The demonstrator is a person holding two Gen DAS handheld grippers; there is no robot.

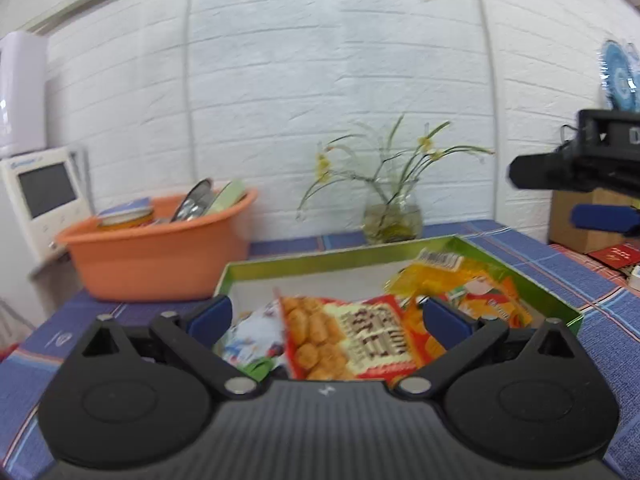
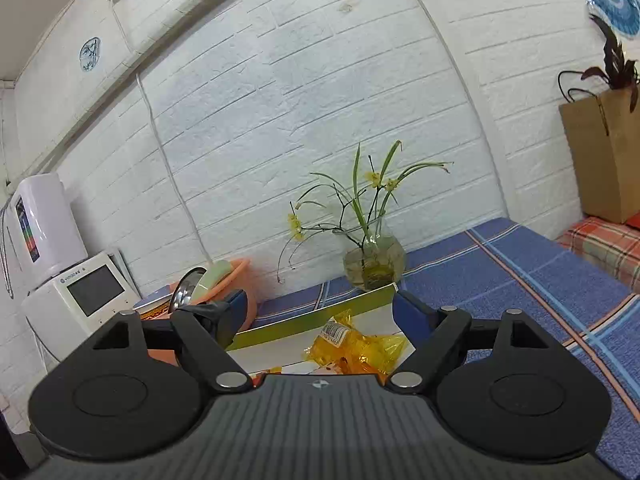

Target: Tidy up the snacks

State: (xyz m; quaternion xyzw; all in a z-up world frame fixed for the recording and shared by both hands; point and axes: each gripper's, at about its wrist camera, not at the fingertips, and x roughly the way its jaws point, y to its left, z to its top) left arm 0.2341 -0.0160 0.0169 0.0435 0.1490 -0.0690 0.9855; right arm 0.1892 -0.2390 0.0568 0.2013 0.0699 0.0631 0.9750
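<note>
Snack packets lie heaped inside a shallow green-rimmed box (image 1: 400, 249) on the blue checked tablecloth (image 1: 568, 276), in the lower middle of the left wrist view. Nearest the lens is a red packet of fried bites (image 1: 352, 340), with a white-and-blue packet (image 1: 256, 340) at its left and orange crisp bags (image 1: 492, 300) at its right. Behind them, toward the box's far right corner, sits a crinkled yellow cellophane bag (image 2: 356, 346) with a barcode label.

The left gripper (image 1: 328, 316) hangs over the near side of the box with its blue pads spread wide around the red packet. It grips nothing. The right gripper (image 2: 316, 308) is also wide and empty, poised over the yellow bag; in the left view it shows at the right edge of the frame, raised above the box.

Judging by the look of them, these packets are light, soft and puffed with air. The film is probably slick, and the contents would crush under a hard squeeze. A sealed end seam or a gathered corner seems the safest place to pinch, with gentle pressure.

At middle left, just beside the box, stands an orange plastic basin (image 1: 160, 256) of dishes. A glass vase of yellow flowers (image 1: 392, 216) stands behind the box against the white brick wall
</note>
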